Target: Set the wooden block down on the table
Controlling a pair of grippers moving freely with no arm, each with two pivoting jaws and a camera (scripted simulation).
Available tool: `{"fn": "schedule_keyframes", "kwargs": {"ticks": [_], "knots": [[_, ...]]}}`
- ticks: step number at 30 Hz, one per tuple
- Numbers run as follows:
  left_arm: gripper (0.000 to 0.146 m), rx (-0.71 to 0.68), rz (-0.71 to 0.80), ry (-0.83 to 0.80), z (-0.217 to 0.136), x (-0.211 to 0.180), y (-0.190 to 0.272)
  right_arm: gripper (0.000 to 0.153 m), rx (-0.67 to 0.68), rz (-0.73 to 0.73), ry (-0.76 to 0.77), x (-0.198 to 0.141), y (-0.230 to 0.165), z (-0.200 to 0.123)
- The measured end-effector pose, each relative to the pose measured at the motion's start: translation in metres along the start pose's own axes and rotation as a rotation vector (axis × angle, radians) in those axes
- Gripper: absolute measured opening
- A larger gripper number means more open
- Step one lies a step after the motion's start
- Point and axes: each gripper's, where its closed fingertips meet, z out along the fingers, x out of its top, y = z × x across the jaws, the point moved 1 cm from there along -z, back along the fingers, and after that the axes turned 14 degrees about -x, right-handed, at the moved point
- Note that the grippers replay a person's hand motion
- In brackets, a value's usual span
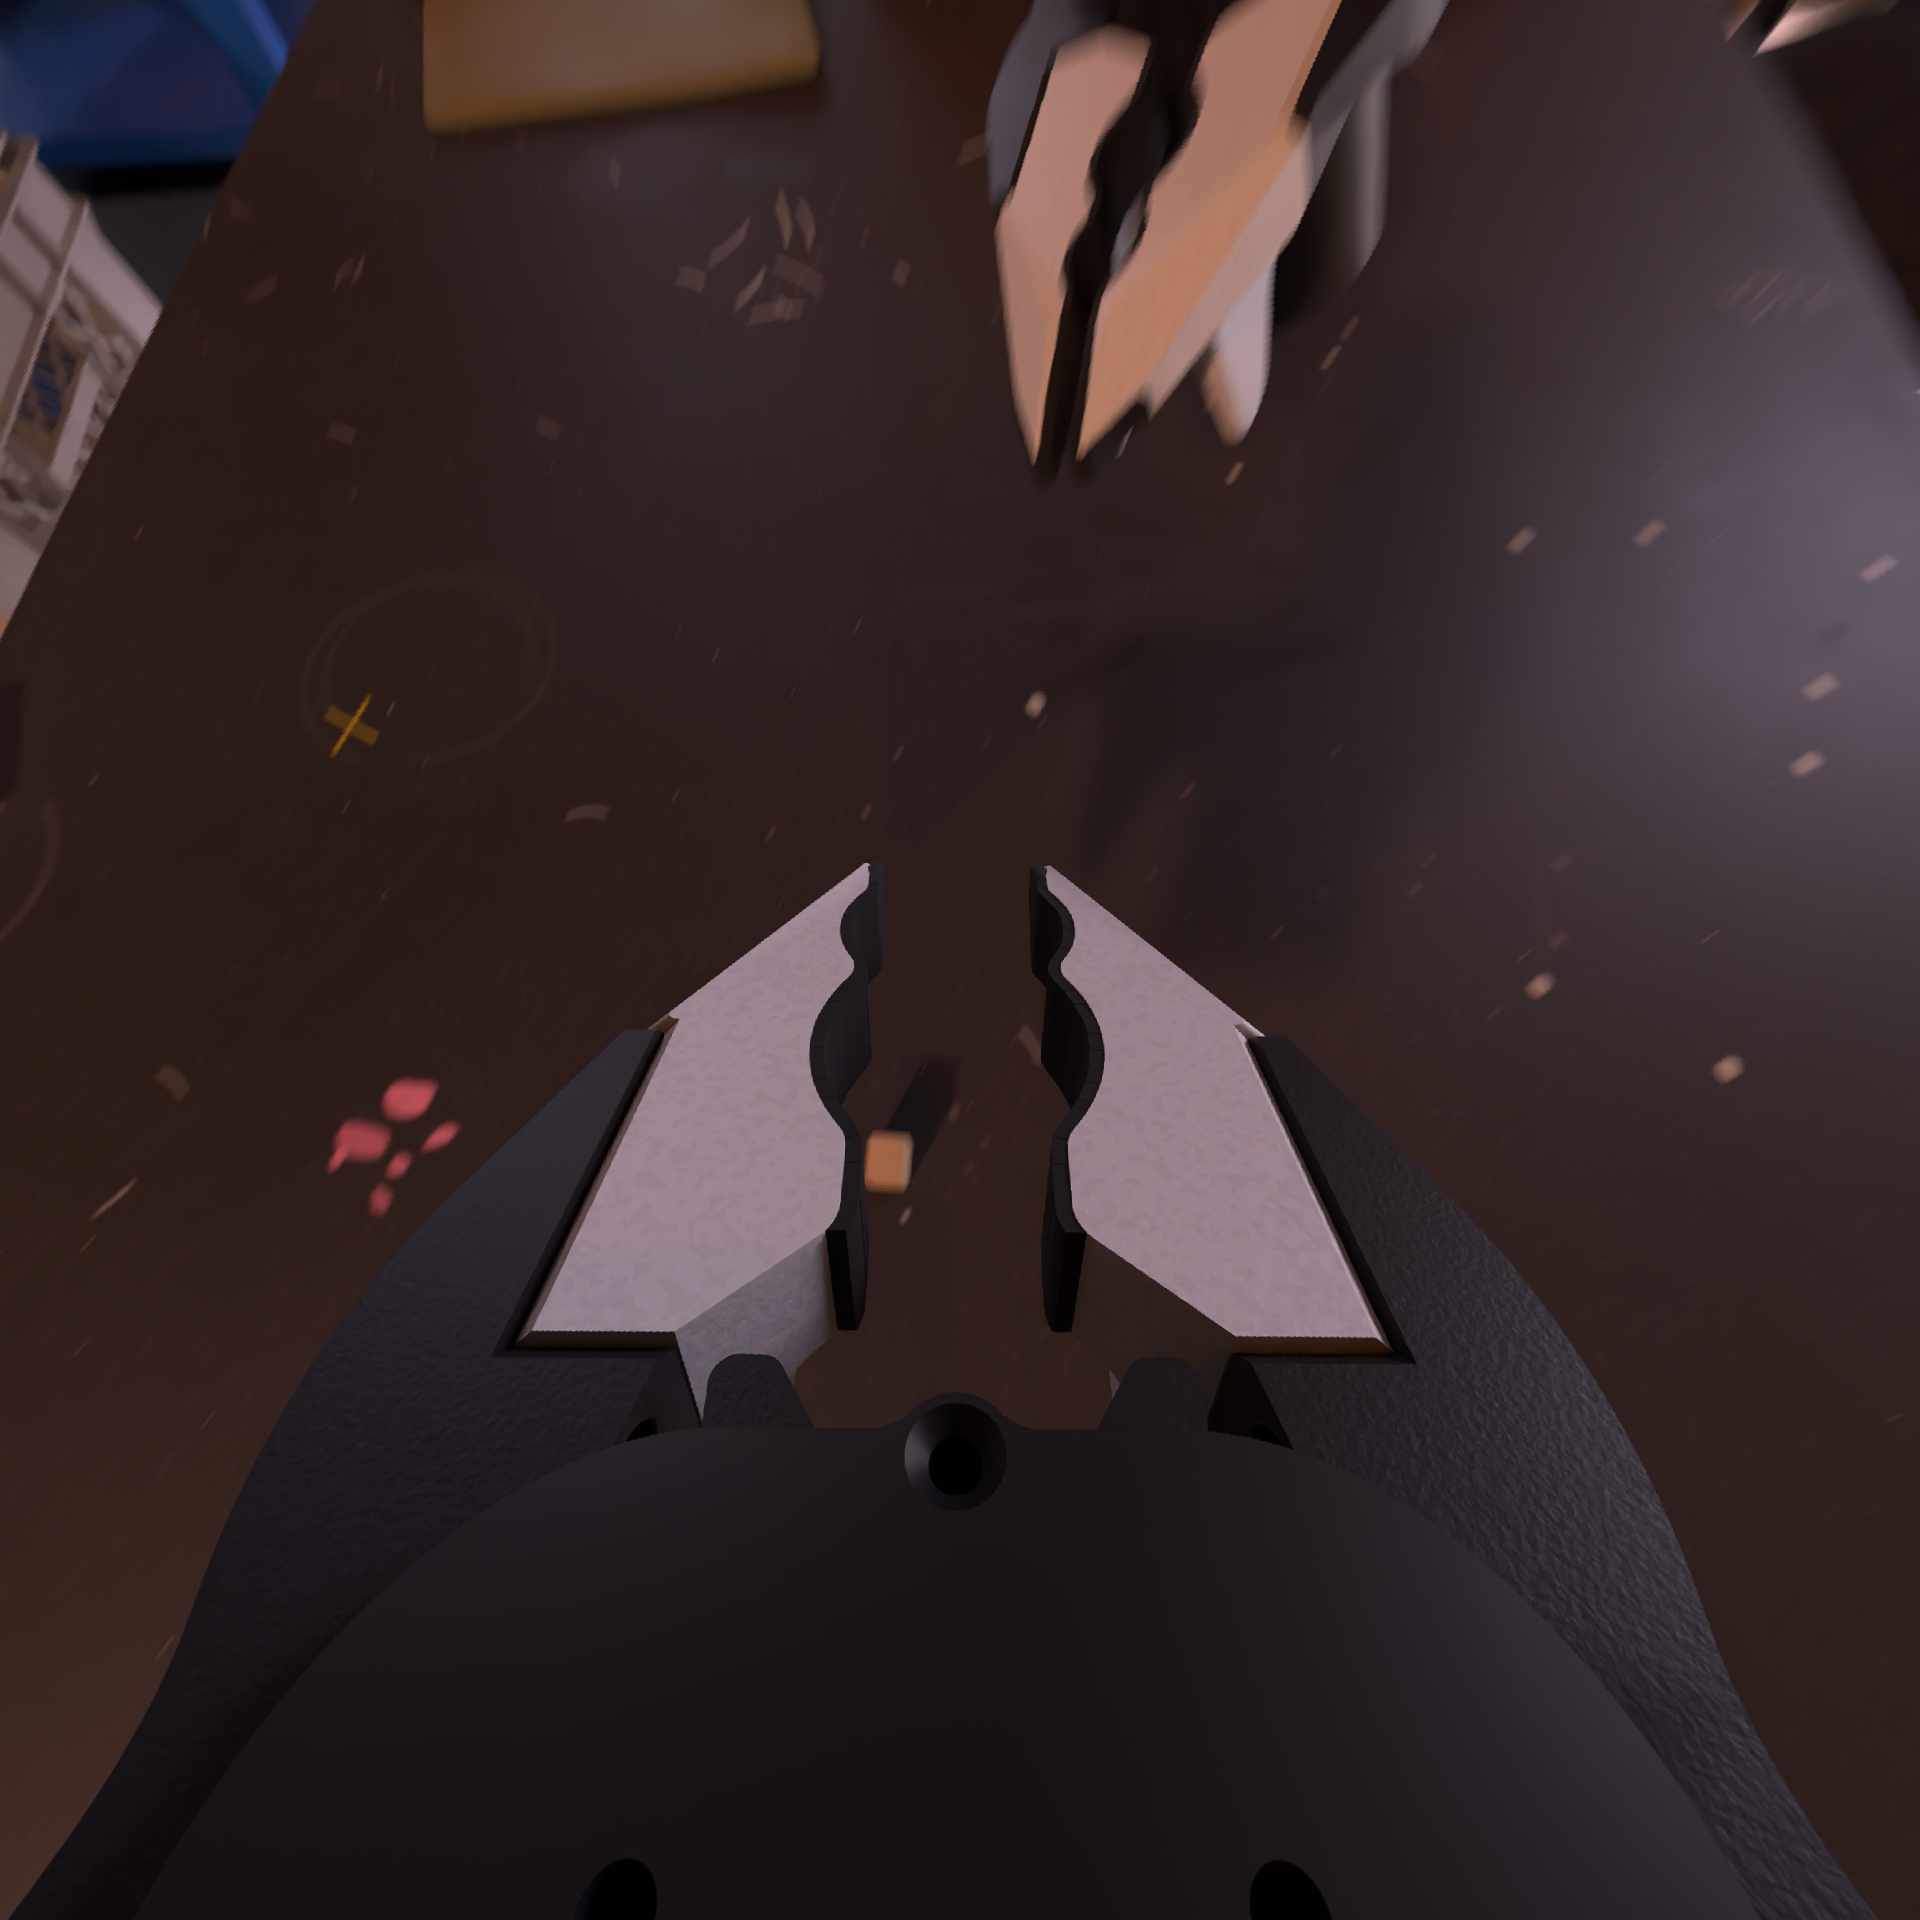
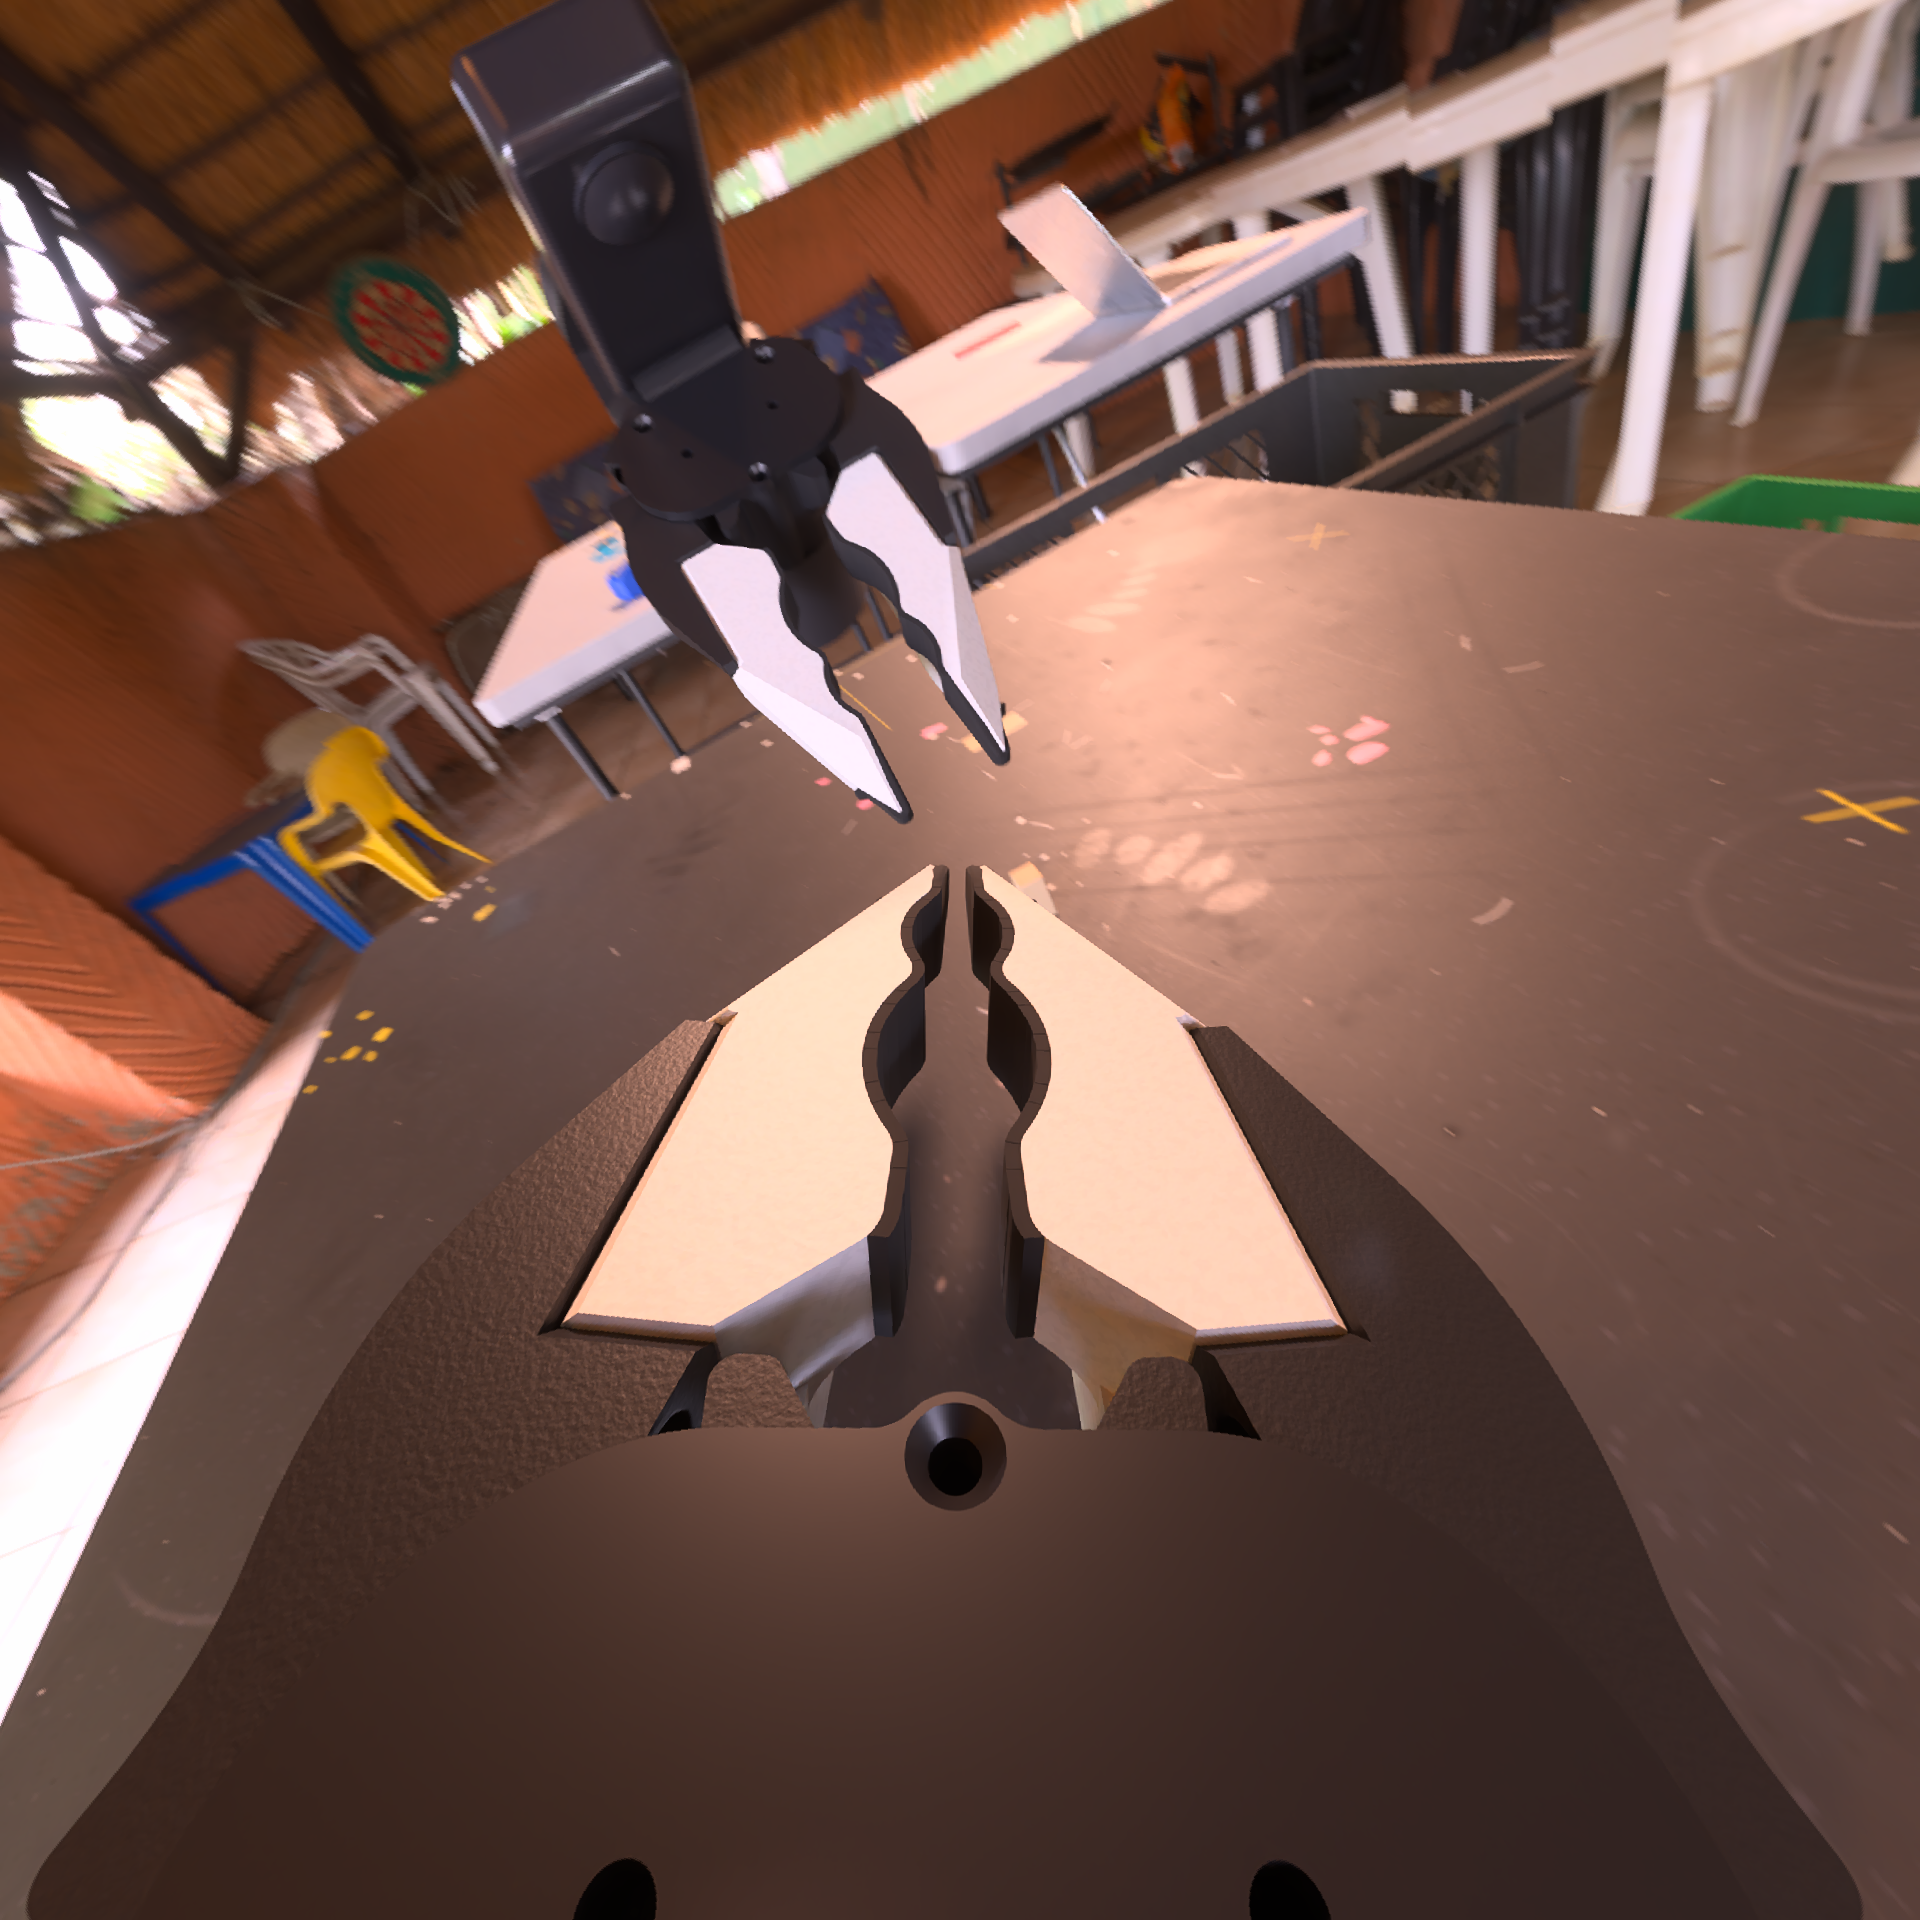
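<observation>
Item: wooden block [image 1: 889, 1161]. You had it lying on the dark table [image 1: 623, 623], seen through the gap of the left gripper [image 1: 956, 883], a small tan face with a dark shadow running away from it. It touched neither finger, so far as the left wrist view showed.

Item: left gripper. Its jaws stood moderately apart and held nothing; it hung above the table, pointed down.

Item: right gripper [image 2: 956, 873]. Its jaws were nearly together, only a thin slit between the tips, with nothing between them. In the left wrist view it appeared far and to the right, blurred [image 1: 1060, 457].

Progress, as a judgement: the block looked set down and released; what you had left seemed to be only backing clear.

Views compared: only the left wrist view showed the block. The right wrist view showed instead the left gripper's whole body [image 2: 951, 779] aloft, plus the table's pink spots [image 2: 1351, 740] and yellow cross [image 2: 1860, 808].
</observation>
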Motion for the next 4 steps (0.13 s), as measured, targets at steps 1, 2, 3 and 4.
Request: {"fn": "schedule_keyframes", "kwargs": {"ticks": [1, 2, 3, 4], "knots": [[0.026, -0.028, -0.003, 0.044, 0.002, 0.009, 0.005, 0.003, 0.029, 0.011, 0.015, 0.001, -0.004, 0.002], [0.025, -0.056, -0.007, 0.07, 0.004, 0.015, 0.008, 0.003, 0.048, 0.016, 0.023, 0.002, -0.007, 0.003], [0.023, -0.072, -0.013, 0.086, 0.005, 0.019, 0.01, 0.003, 0.056, 0.015, 0.026, 0.001, -0.009, 0.004], [0.019, -0.084, -0.018, 0.098, 0.005, 0.02, 0.011, 0.003, 0.062, 0.014, 0.026, 0.0, -0.01, 0.005]]}}
